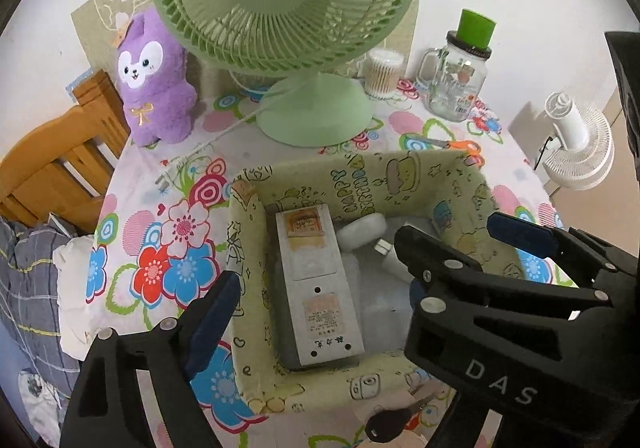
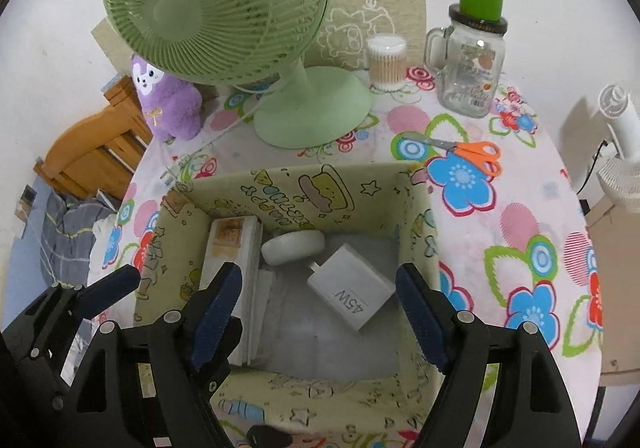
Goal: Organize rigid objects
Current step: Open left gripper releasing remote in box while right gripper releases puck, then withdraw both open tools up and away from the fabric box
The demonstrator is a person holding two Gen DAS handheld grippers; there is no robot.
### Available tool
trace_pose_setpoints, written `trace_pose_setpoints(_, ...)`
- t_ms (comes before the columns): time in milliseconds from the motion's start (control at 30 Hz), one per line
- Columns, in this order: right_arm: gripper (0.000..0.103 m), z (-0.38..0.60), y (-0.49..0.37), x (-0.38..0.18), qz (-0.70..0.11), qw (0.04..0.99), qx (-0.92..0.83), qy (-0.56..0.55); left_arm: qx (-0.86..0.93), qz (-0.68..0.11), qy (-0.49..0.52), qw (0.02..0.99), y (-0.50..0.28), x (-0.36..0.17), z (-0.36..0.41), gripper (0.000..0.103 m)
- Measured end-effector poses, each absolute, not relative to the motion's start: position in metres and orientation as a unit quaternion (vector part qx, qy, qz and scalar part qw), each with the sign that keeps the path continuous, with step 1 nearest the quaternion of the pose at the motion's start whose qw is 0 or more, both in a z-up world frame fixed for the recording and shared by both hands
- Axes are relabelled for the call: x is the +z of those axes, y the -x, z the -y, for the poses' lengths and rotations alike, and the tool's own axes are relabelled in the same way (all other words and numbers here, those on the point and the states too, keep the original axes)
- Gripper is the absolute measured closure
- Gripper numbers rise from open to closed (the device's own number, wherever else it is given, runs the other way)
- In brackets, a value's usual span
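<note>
Two grippers hang open and empty over a yellow cartoon-print box [image 2: 332, 184] on a flowered tablecloth [image 2: 520, 248], nothing between the pads of either. From its own camera the right gripper [image 2: 320, 312] stands above the box's middle, with the left gripper [image 2: 108, 288] beside it over the left wall.

Three rigid things already lie in the box. A long grey remote-like slab [image 1: 316, 288] runs along the left wall, labels up. A white round case [image 2: 294, 246] leans against the back wall. A white charger [image 2: 350, 294], marked 45W, lies flat near the right wall with its prongs toward the case, close to it.

All three look hard, smooth and fairly light. The charger's flat sides should take a pinch across its narrow width. The slab is best held across its short width near the middle, so it does not tip. The rounded case may slip unless caught across its flat faces.

Outside the box, orange scissors [image 2: 468, 150] lie behind its right corner, and a dark key-like object [image 1: 390, 424] sits at its near edge, partly hidden. A green fan [image 1: 280, 8], a glass jar [image 2: 468, 76], a tub of cotton swabs [image 2: 386, 62] and a purple plush [image 1: 154, 84] stand further back.
</note>
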State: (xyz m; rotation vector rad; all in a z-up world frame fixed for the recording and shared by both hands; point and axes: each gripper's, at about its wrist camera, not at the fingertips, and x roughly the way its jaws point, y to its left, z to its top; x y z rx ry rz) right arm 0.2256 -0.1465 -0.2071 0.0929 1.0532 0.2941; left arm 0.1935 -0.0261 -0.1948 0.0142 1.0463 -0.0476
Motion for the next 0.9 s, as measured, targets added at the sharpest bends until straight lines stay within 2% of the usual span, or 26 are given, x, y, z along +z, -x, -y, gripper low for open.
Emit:
trace_pose_setpoints(367, 0.021, 0.153, -0.196, -0.173, -0.475, 0.870, 0.127, -0.037, -0.033, -0.475, -0.011, 0.879, -0.171, -0.167, 0.032, 0.012)
trace_pose_setpoints(500, 0.017, 0.155, -0.186, -0.162, -0.467, 0.875, 0.120, -0.035, -0.032, -0.467, -0.011, 0.883, -0.162, -0.158, 0.033, 0.012)
trace_pose_setpoints(900, 0.013, 0.164, -0.155, -0.133, -0.446, 0.888, 0.107, -0.028, -0.028, -0.449, -0.009, 0.893, -0.137, -0.136, 0.032, 0.011)
